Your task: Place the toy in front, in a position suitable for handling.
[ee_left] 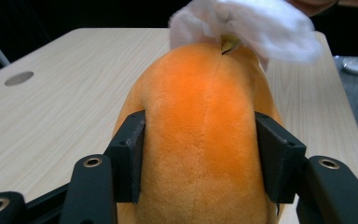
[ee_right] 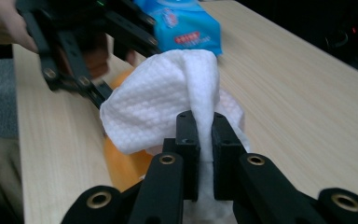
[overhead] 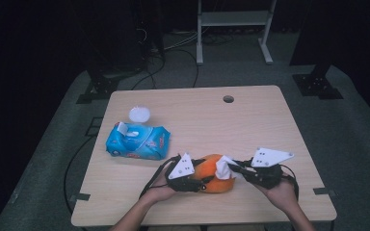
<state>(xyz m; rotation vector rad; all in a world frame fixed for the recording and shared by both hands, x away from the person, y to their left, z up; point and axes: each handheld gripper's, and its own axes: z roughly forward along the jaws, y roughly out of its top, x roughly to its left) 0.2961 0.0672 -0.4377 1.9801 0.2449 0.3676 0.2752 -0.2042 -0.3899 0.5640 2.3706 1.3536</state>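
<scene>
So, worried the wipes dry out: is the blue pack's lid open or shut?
Open: the blue plastic wipes pack has its white flap standing up.

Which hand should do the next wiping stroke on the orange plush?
Right. The right gripper is shut on the white wipe, which already lies against the orange plush toy. The left gripper clamps the toy, steadying it.

Recording lab: dark room, bare wooden desk (overhead: 270, 125), floor cables (overhead: 173, 57), metal stand frame (overhead: 233, 19), black rig bases (overhead: 318, 84).
</scene>
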